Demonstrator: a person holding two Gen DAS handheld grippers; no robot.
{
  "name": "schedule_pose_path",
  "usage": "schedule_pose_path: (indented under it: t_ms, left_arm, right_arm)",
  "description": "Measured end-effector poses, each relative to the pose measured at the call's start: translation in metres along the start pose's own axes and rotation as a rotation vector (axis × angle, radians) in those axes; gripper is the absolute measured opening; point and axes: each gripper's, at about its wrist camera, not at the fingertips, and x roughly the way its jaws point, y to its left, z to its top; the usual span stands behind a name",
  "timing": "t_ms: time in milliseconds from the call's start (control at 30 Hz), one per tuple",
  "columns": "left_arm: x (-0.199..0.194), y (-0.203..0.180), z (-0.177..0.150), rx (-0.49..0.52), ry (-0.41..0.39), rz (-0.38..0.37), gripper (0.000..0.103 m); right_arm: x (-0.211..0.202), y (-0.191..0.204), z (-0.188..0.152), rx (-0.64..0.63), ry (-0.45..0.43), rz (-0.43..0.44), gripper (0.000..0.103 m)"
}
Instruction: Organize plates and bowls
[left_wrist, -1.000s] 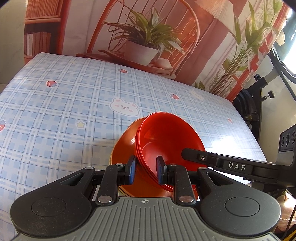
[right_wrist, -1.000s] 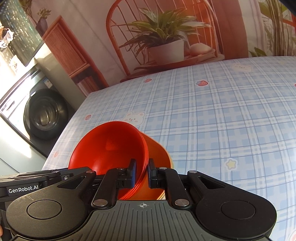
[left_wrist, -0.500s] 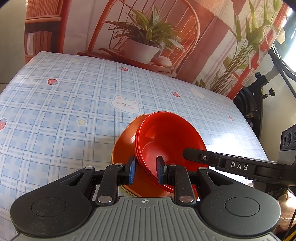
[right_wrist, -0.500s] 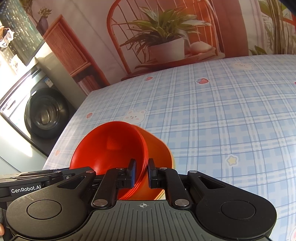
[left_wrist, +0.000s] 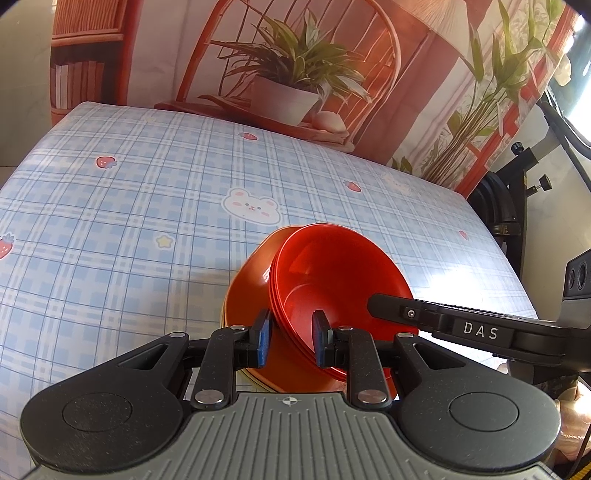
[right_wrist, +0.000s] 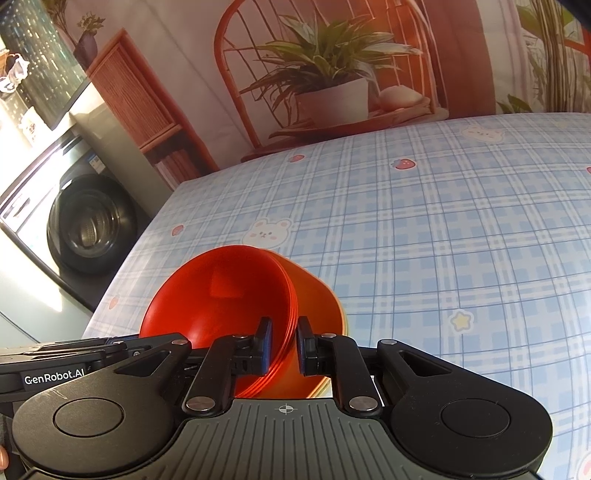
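A bench (left_wrist: 122, 236) covered with a pale blue plaid cloth (right_wrist: 424, 236) printed with strawberries, bears and stars fills the middle of both views, its far edge meeting a printed backdrop along the upper part of the frame. Directly on it, in the lower centre of each view, sits an orange bowl (left_wrist: 245, 291), with a stack of red bowls (left_wrist: 332, 273) tilted inside it. The rest of the cloth that shows carries nothing but sunlight patches.
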Motion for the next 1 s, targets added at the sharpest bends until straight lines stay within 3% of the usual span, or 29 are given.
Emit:
schedule_pose_path:
  t_ms: [500, 833, 1000]
  left_arm:
    - [-0.013, -0.002, 0.002, 0.005, -0.032, 0.049, 0.028]
    - [-0.036, -0.019, 0.001, 0.073, -0.086, 0.11, 0.034]
    - [-0.059, -0.028, 0.001, 0.094, -0.141, 0.131, 0.049]
  right_arm:
    - [-0.019, 0.0, 0.004, -0.015, -0.065, -0.041, 0.018]
    - [-0.049, 0.002, 0.005, -0.024, -0.15, -0.075, 0.022]
    - [-0.074, 0.006, 0.006, -0.039, -0.219, -0.09, 0.029]
